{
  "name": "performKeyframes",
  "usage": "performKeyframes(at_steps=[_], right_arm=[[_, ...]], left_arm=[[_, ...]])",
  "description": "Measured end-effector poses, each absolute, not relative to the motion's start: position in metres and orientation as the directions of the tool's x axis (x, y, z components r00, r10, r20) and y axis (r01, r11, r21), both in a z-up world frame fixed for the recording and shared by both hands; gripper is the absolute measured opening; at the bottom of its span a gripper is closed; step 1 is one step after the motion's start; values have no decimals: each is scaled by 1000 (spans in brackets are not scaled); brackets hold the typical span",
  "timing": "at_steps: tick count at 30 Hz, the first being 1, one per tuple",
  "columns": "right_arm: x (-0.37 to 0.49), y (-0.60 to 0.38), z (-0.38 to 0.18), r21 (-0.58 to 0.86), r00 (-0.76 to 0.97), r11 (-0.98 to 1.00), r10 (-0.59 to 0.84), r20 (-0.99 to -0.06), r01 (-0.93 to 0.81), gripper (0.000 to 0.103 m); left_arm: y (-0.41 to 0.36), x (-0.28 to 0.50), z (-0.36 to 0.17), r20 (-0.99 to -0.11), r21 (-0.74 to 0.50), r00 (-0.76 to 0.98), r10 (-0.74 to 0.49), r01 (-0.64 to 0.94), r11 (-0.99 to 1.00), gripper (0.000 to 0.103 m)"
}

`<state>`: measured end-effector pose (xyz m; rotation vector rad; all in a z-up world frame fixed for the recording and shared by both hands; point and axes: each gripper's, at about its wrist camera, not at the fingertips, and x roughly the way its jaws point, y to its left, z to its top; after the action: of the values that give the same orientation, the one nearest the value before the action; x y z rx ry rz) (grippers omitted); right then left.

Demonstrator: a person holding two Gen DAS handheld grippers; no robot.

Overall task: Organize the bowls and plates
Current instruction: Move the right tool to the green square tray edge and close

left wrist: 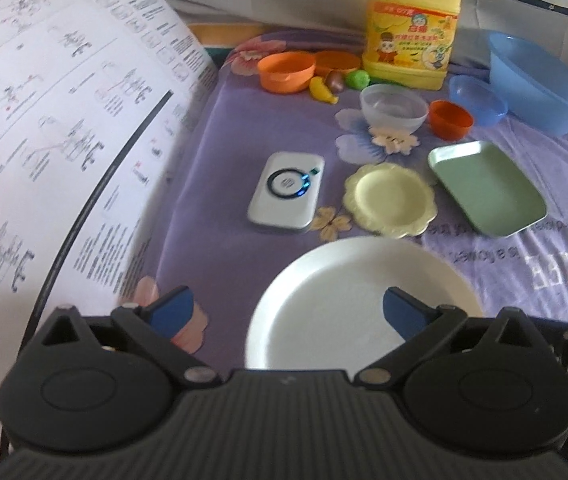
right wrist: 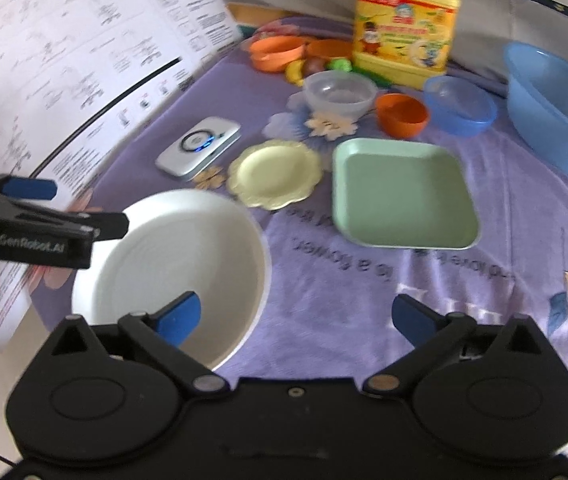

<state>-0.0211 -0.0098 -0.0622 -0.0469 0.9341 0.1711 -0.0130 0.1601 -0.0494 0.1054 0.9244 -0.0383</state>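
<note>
White plate (left wrist: 348, 300) under wide-open left tongs (left wrist: 290, 312); right tongs (right wrist: 298, 316) wide-open, empty, beside it.

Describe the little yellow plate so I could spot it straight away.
Start at the tall yellow detergent jug at the back of the purple flowered cloth and come forward past the clear plastic bowl. The pale yellow plate lies between the white device and the green square tray, alone in having a scalloped rim.

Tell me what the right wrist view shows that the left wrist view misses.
Only the right wrist view shows the left gripper from the side, and the open right gripper. Only the left wrist view shows the left gripper's own open jaws from behind. Both share the white plate, yellow plate, green tray and detergent jug.
</note>
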Motion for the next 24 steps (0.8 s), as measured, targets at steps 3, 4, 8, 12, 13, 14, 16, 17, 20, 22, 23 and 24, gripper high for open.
performKeyframes(at_steps=[3, 4, 8, 12, 13, 14, 16, 17, 20, 22, 23, 24], right_arm=[[-17, -31, -58, 41, 596, 992, 105, -796, -119, 103], [-15, -38, -57, 42, 601, 994, 97, -793, -104, 103], [-8, -71, -55, 38, 622, 998, 65, -780, -56, 103], [6, -104, -59, 38, 636, 999, 43, -770, -21, 103], [10, -112, -61, 40, 639, 999, 38, -768, -11, 103], [14, -121, -62, 41, 643, 999, 28, -766, 5, 103], [23, -134, -65, 54, 647, 998, 26, -762, 24, 103], [28, -141, -67, 63, 650, 998, 31, -759, 27, 99], [45, -159, -73, 100, 647, 994, 48, -761, 43, 84], [59, -165, -79, 112, 645, 993, 56, -762, 46, 78], [65, -167, -82, 117, 643, 992, 60, -763, 46, 74], [71, -169, -86, 124, 639, 991, 69, -766, 42, 71]], left_arm=[[145, -6, -44, -795, 66, 607, -8, 100, 993, 103], [139, -3, -43, -793, 66, 609, -14, 110, 992, 103], [110, 9, -44, -789, 67, 613, -37, 147, 987, 103], [82, 27, -49, -794, 36, 602, -78, 175, 984, 103], [75, 32, -50, -796, 24, 598, -92, 183, 983, 103], [69, 35, -52, -797, 16, 595, -103, 191, 982, 103], [55, 45, -56, -798, 12, 591, -117, 210, 978, 103], [50, 48, -59, -799, 13, 590, -121, 217, 976, 102], [36, 60, -65, -801, 0, 582, -142, 238, 971, 100], [29, 67, -69, -803, -7, 576, -153, 247, 969, 96], [26, 71, -72, -805, -12, 571, -160, 253, 967, 92], [24, 73, -74, -808, -19, 566, -167, 257, 966, 89]])
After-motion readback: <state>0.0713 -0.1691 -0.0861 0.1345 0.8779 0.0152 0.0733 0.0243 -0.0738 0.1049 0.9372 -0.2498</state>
